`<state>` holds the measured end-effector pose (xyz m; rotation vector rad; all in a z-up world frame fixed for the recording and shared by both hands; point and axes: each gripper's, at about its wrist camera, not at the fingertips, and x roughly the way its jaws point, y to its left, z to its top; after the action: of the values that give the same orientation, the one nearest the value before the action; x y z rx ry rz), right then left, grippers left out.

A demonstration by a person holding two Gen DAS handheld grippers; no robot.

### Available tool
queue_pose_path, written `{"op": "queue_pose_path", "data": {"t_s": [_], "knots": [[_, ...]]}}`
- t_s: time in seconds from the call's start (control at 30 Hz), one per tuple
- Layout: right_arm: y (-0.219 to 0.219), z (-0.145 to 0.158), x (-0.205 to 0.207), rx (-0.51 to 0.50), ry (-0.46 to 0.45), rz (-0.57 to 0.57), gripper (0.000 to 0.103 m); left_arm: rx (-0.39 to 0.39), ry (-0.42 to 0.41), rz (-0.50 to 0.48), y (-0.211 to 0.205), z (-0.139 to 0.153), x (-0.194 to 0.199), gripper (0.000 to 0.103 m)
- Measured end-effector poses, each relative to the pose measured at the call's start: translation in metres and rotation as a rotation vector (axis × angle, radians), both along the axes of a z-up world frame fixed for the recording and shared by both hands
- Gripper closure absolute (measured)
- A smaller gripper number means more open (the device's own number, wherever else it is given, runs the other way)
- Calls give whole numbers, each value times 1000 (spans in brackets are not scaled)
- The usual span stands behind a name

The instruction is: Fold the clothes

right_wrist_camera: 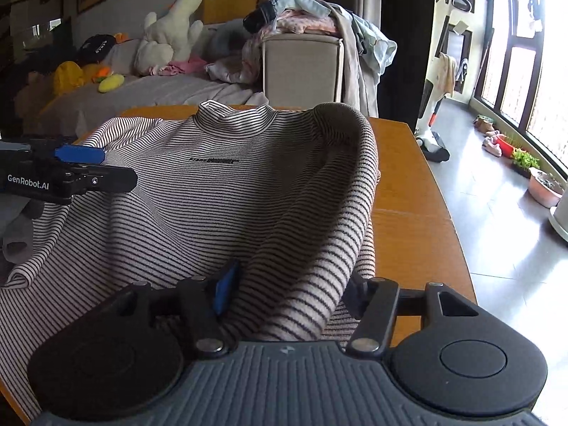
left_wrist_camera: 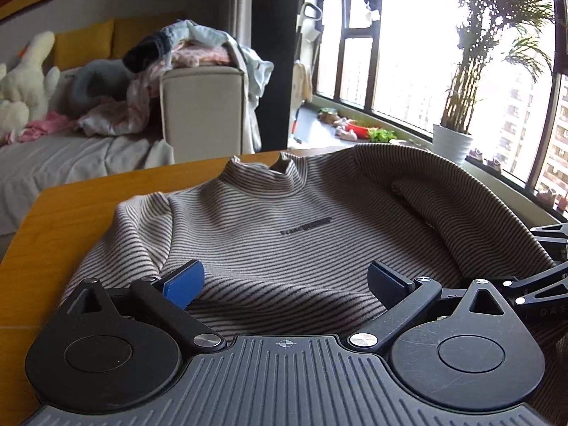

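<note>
A striped high-neck sweater (left_wrist_camera: 284,220) lies face up on the wooden table (left_wrist_camera: 64,220), collar pointing away from me; it also shows in the right wrist view (right_wrist_camera: 198,184). Its right sleeve (right_wrist_camera: 319,191) is lifted and arches over the body. My right gripper (right_wrist_camera: 291,294) is shut on that sleeve near its cuff, the fabric bunched between the blue pads. My left gripper (left_wrist_camera: 285,284) is open and empty, hovering over the sweater's lower body. The left gripper also shows at the left in the right wrist view (right_wrist_camera: 81,167), above the sweater's left sleeve.
A sofa (left_wrist_camera: 71,156) with soft toys and a beige hamper (left_wrist_camera: 202,106) piled with clothes stand behind the table. Windows, a potted plant (left_wrist_camera: 458,135) and floor items are at the right. The table edge (right_wrist_camera: 458,234) runs along the right.
</note>
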<state>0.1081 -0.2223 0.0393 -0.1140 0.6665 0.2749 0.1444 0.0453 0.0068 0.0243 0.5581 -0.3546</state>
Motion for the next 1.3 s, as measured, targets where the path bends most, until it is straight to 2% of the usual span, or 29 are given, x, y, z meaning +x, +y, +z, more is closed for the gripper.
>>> {"op": "queue_pose_path", "data": {"t_s": [0.17, 0.23, 0.4, 0.5, 0.6, 0.67, 0.7, 0.73, 0.77, 0.8, 0.83, 0.9, 0.97, 1.07, 1.2, 1.3], "knots": [[-4, 8, -23, -16, 6, -6, 36, -30, -2, 15, 3, 1, -22, 0], [-4, 15, -31, -43, 4, -8, 27, -29, -11, 23, 4, 3, -25, 0], [-10, 31, -71, -65, 4, 11, 24, -63, -2, 64, 10, 2, -24, 0], [-14, 37, -99, -25, -1, 16, 24, -95, 11, 83, 15, 1, -22, 0], [-11, 36, -116, 69, 14, 51, 21, -103, 10, 88, 16, 1, -23, 0], [1, 27, -120, 72, 30, 69, 19, -98, 1, 90, 14, 1, -26, 0], [6, 23, -119, 40, 16, 57, 19, -95, -6, 92, 14, 1, -28, 0], [12, 18, -117, 7, 1, 44, 26, -93, -12, 96, 13, 2, -29, 0], [18, 13, -116, -26, -14, 31, 36, -91, -19, 99, 13, 2, -30, 0], [16, 15, -110, -17, -20, 29, 52, -90, -25, 103, 13, 2, -32, 0], [10, 21, -103, 10, -30, 5, 74, -89, -32, 108, 13, 3, -33, 0], [-3, 38, -87, 24, -74, -67, 96, -90, -40, 113, 13, 4, -35, 0], [-19, 58, -72, 36, -135, -134, 98, -92, -43, 115, 14, 4, -36, 0], [-37, 88, -51, 50, -212, -168, 99, -96, -41, 116, 15, 5, -36, 0], [-36, 118, -30, 60, -290, -140, 99, -103, -36, 117, 16, 5, -35, 0], [-28, 127, -18, 70, -312, -106, 99, -110, -30, 119, 17, 4, -34, 0]]}}
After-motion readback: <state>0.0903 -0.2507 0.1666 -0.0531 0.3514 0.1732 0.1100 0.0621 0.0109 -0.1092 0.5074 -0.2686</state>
